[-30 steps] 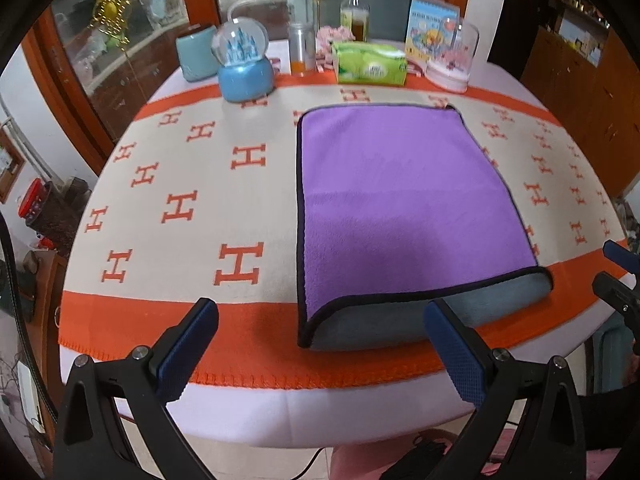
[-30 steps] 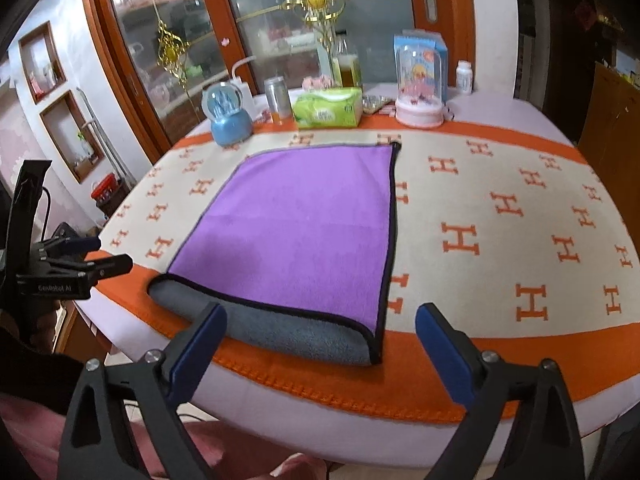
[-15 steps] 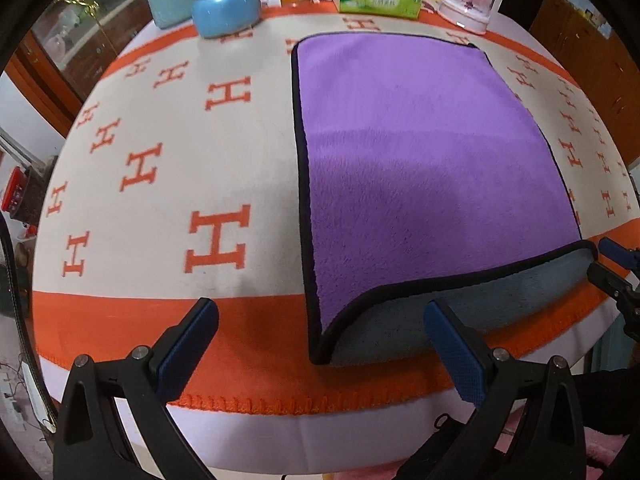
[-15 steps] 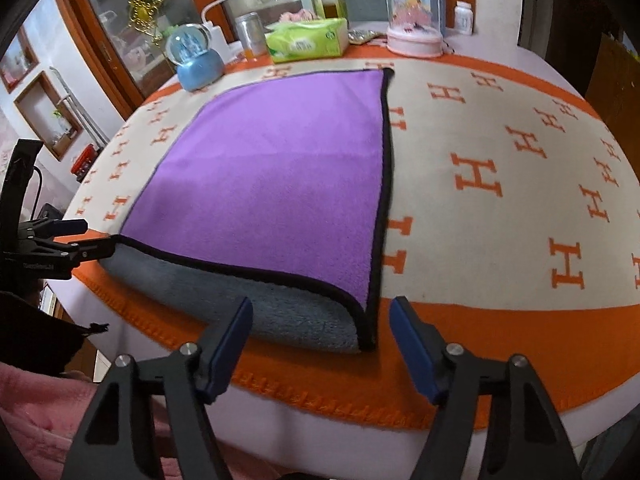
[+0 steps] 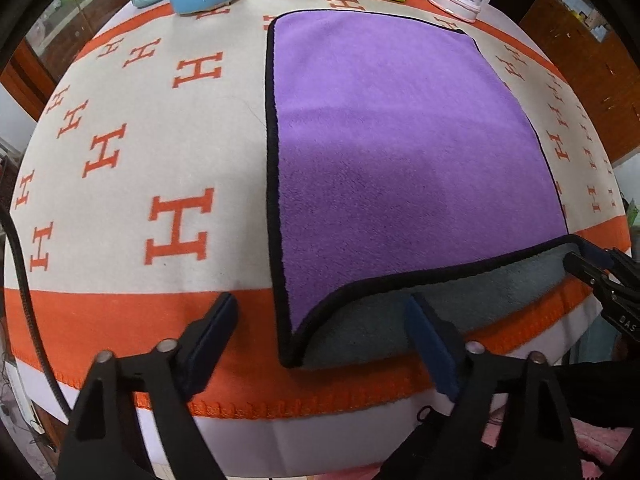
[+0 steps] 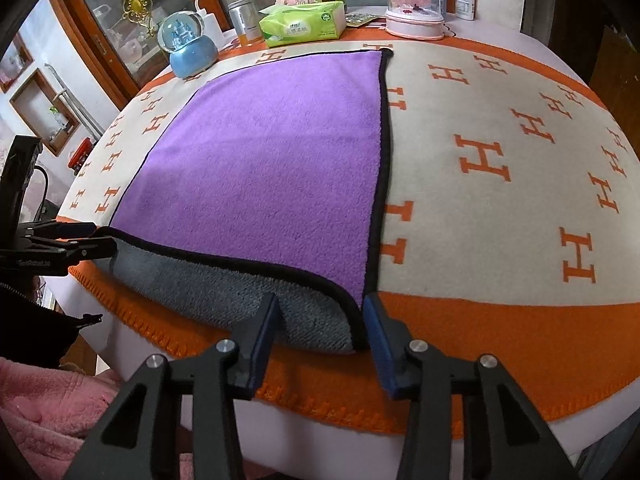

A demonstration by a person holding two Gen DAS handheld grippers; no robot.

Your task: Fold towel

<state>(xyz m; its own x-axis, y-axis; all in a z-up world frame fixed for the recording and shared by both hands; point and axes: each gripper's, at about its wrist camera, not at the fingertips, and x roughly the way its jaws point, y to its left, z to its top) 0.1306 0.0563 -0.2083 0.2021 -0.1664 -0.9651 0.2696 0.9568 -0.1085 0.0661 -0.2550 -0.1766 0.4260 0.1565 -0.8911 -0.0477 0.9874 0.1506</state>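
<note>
Purple fleece with a grey underside, the towel (image 5: pixel 400 152) lies spread on the cream and orange H-patterned tablecloth (image 5: pixel 132 152), its near edge rolled up so the grey shows. At its near left corner the left gripper (image 5: pixel 322 330) stands with jaws wide apart, straddling the black-bound corner without pinching it. At the near right corner the right gripper (image 6: pixel 320 326) has its jaws narrower but still parted around the corner. Beyond the towel sit a blue snow globe (image 6: pixel 188 46) and a green tissue pack (image 6: pixel 302 24).
</note>
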